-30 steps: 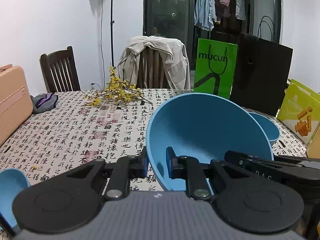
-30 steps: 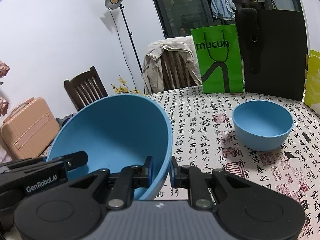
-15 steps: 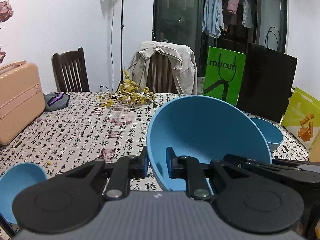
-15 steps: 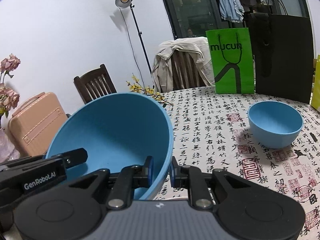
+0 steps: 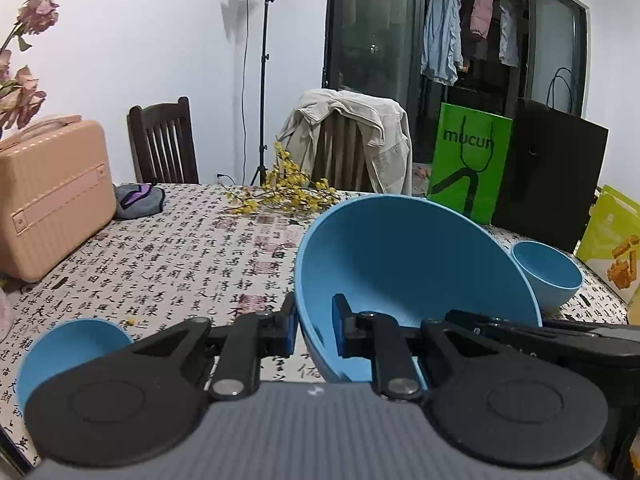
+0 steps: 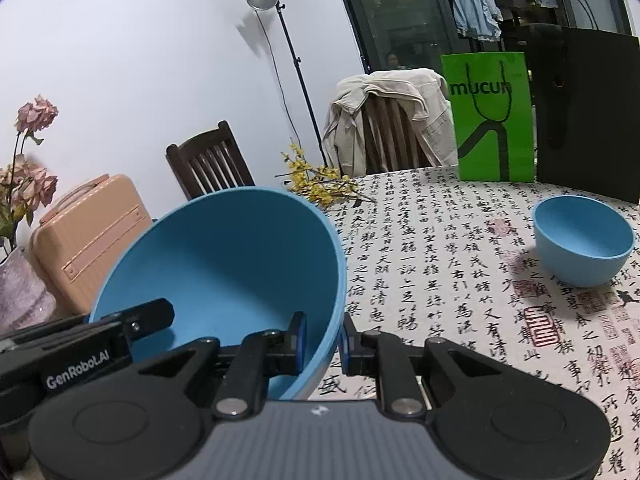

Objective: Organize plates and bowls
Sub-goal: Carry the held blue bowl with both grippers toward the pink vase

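Note:
A large blue bowl (image 5: pixel 408 264) hangs tilted above the table, held from both sides. My left gripper (image 5: pixel 314 330) is shut on its left rim, one pad outside and one inside. My right gripper (image 6: pixel 322 340) is shut on the opposite rim of the same large blue bowl (image 6: pixel 224 264). Each wrist view shows the other gripper's fingers reaching in at the bowl's far side. A small blue bowl (image 6: pixel 582 240) stands upright on the table to the right; the left wrist view shows this small bowl (image 5: pixel 550 272) behind the big one. Another small blue bowl (image 5: pixel 68 350) sits at the near left.
The table wears a calligraphy-print cloth (image 5: pixel 180 256). A peach suitcase (image 5: pixel 48 192) stands at the left, yellow flower sprigs (image 5: pixel 284 194) and a grey pouch (image 5: pixel 138 200) at the back. Green (image 6: pixel 490 116) and black (image 6: pixel 588 108) paper bags stand at the far right; chairs behind.
Both grippers have carried the large bowl toward the left and slightly back; the suitcase and dried flowers have come into view, and the near-left small bowl shows more fully.

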